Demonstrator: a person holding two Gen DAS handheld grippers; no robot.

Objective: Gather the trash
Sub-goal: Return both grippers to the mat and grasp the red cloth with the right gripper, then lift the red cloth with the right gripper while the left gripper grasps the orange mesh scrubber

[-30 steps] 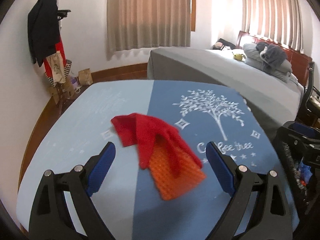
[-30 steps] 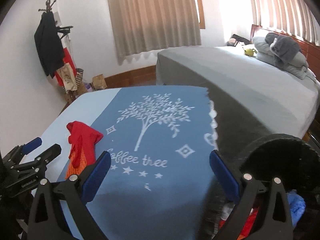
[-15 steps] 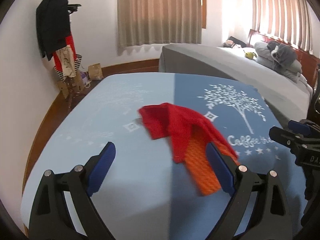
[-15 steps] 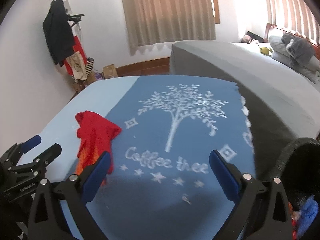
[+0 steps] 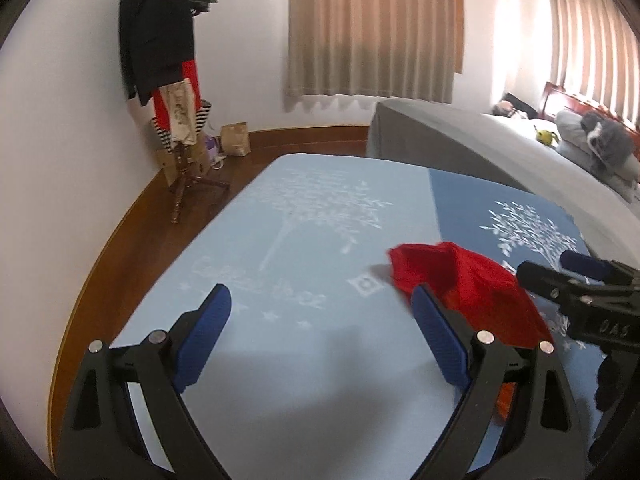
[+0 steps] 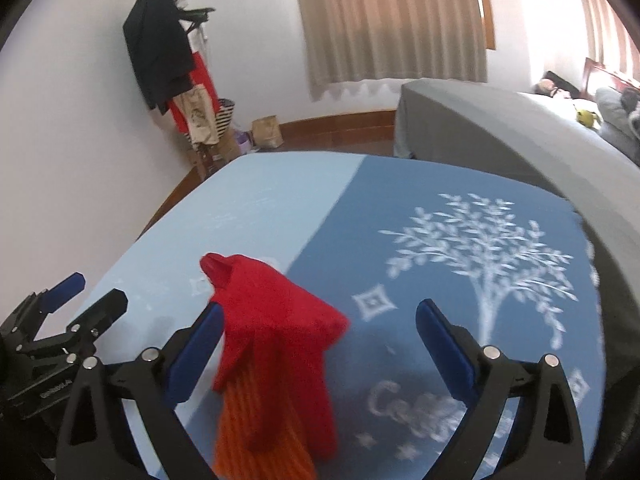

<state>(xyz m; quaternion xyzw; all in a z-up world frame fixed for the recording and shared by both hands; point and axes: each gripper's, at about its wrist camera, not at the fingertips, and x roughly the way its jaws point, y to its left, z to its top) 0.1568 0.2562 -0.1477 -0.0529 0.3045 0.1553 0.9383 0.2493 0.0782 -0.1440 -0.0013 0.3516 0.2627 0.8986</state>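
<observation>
On the blue tree-print worktop (image 6: 280, 200), a crumpled red-and-orange cloth (image 6: 272, 344), probably the trash, lies between the wide-open, empty right hand-held gripper (image 6: 320, 344); the left hand-held gripper (image 5: 320, 336) hovers beside it, equally open and empty.

A: Item one, walls? (image 5: 72, 120)

B: White plaster, plain, with a wooden skirting board (image 5: 312, 133) along the base at 12 o'clock.

A: Floor? (image 5: 152, 196)

B: Brown polished wood, visible at 10 o'clock.

A: Windows?

B: Two sets of beige curtains: one (image 5: 372, 28) at 12 o'clock, one (image 5: 592, 36) at 2 o'clock with bright daylight glowing through.

A: Furniture?

B: A bed (image 5: 500, 148) with grey cover at 2 o'clock, reddish wooden headboard (image 5: 560, 98) and grey pillows (image 5: 600, 148) at its far end. A wooden coat stand (image 5: 176, 80) at 11 o'clock, hung with a dark coat and red garment. A brown paper bag (image 5: 236, 140) just beside its foot.

A: Foreground surface?

B: Table covered by a two-tone blue cloth (image 5: 312, 240) with white tree prints.
</observation>
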